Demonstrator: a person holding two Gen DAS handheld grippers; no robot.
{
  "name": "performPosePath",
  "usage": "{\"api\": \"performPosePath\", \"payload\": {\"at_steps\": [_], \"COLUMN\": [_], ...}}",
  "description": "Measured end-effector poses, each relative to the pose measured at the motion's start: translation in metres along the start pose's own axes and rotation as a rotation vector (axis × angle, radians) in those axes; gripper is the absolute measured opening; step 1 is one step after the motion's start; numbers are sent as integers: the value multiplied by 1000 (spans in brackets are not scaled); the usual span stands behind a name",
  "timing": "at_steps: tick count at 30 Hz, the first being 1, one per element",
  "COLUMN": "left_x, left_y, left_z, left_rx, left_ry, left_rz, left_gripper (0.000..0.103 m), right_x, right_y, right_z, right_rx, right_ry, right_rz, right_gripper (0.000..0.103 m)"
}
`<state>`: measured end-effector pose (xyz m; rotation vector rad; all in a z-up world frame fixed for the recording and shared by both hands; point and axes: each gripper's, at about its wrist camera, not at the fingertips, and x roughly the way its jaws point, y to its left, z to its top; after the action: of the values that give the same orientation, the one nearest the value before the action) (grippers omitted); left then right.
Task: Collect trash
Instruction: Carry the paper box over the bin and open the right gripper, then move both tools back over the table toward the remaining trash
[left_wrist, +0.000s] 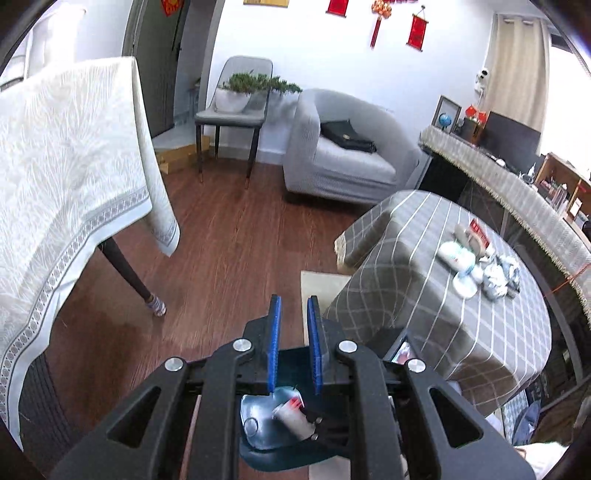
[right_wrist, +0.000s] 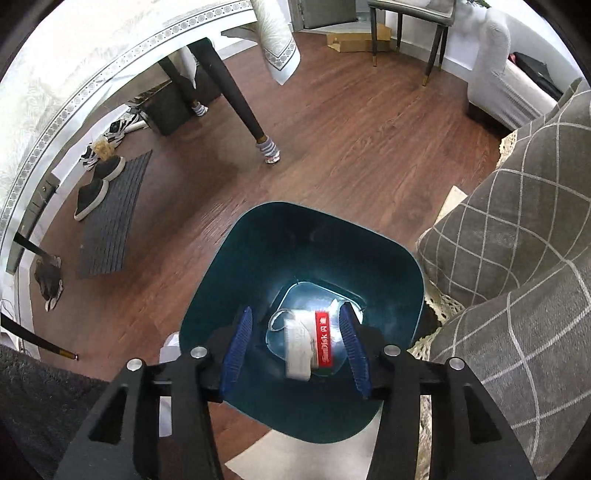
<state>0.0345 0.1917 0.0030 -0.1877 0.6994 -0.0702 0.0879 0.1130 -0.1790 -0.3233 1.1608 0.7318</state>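
The right hand-held gripper (right_wrist: 295, 343) hangs over the dark teal bin (right_wrist: 295, 254) on the wooden floor (right_wrist: 351, 147), its blue pads apart around a white-and-red packet (right_wrist: 310, 341) that they do not touch. The left hand-held gripper (left_wrist: 294, 314) is shut with nothing between its pads. More crumpled trash (left_wrist: 480, 266) lies on the checked tabletop (left_wrist: 406, 280) at right.

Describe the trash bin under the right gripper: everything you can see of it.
The trash bin is dark teal, smooth like plastic, a rounded-square shape tapering to a smaller glossy bottom. It stands upright and lidless on the wood floor, close beside the grey checked tablecloth. A white-and-red package lies inside, between the open pads of the right gripper above it.
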Motion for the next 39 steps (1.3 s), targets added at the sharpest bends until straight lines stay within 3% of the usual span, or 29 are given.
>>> {"api": "performPosePath", "payload": {"at_steps": [11,13,17,21,24,29,37,39], "left_x": [-24,-28,-30,-37,-38,-29,2,10], "left_y": [-17,-19,-26,-35,-45,-61,-102,-113], "left_z": [23,24,28,32,34,34,27,23], "left_rx": [38,34,39,47,72,95,140,151], "left_ry": [-92,-102,-118,-148,-161,-151,-90,-69], "left_rz": [28,27,25,9,6,-17,-79,-96], "left_gripper": [16,17,22,37,41,50,53,53], "right_x": [-49,-63,-95,-121,-139,-165,-201,-208], "right_y": [6,7,6,-5,-18,-50,-94,-103], "right_z": [5,8,13,13,10,-4,-29,-36], "right_rx": [-32,-38,-52,-45,-29,18,92,105], "right_ry": [-106,-138,-216,-283,-324,-369,-441,-453], "right_rz": [57,65,63,35,10,-36,-92,-112], "right_gripper": [50,44,40,37,35,35,35,40]}}
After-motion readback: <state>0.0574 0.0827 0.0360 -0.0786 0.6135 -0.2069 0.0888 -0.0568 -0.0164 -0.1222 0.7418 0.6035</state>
